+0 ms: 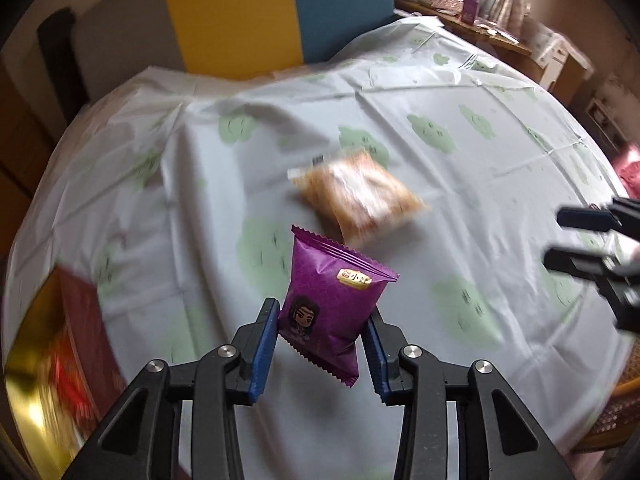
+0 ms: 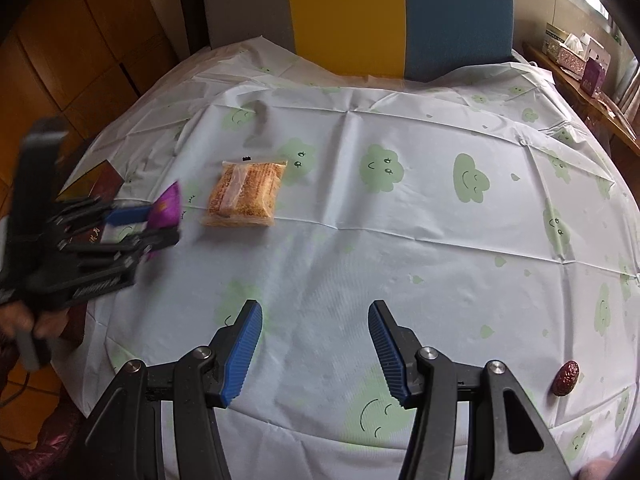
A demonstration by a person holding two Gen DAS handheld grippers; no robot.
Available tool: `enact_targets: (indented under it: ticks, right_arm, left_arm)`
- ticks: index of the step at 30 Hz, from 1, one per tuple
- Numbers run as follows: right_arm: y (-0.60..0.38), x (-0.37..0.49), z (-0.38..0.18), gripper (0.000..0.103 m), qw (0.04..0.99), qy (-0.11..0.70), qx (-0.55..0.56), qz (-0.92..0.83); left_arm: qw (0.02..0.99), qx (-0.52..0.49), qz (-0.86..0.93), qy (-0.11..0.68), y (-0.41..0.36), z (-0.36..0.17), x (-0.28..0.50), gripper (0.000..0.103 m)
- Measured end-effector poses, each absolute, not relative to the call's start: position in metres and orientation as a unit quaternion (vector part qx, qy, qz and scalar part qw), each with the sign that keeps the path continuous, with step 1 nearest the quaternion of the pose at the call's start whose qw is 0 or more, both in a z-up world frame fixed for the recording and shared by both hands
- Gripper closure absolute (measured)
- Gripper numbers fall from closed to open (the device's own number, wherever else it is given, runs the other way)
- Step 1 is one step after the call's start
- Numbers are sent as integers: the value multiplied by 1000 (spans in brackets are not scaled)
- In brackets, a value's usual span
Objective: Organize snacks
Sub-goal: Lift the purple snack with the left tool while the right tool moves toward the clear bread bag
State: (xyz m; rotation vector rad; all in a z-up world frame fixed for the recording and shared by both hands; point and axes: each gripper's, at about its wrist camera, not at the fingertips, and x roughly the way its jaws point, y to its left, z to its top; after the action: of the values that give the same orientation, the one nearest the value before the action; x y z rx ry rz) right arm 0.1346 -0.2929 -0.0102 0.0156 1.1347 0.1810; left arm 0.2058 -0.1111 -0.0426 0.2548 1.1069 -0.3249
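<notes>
A purple snack packet (image 1: 332,308) with a cartoon figure hangs above the table, and my left gripper (image 1: 322,312) is shut on its two sides. In the right wrist view that packet (image 2: 168,206) and the left gripper (image 2: 162,224) are blurred at the far left. A clear packet of golden crispy snack (image 1: 356,196) (image 2: 244,196) lies flat on the cloth just beyond. My right gripper (image 2: 315,307) stands open over bare cloth with nothing between its fingers; it also shows at the right edge (image 1: 554,237). A small dark red date (image 2: 566,378) lies on the cloth to its right.
The round table wears a pale cloth (image 2: 400,240) with green smiling clouds. A red and gold box (image 1: 52,360) (image 2: 96,184) sits at the table's left edge. A grey, yellow and blue chair back (image 2: 400,12) stands behind the table; a shelf with tissue boxes (image 2: 576,52) is at right.
</notes>
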Motion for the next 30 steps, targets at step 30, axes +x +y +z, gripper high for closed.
enact_targets:
  ticks: [30]
  right_arm:
    - [-297, 131, -14, 47, 840, 540, -10, 50]
  left_arm:
    - [824, 139, -196, 513, -111, -60, 119, 44]
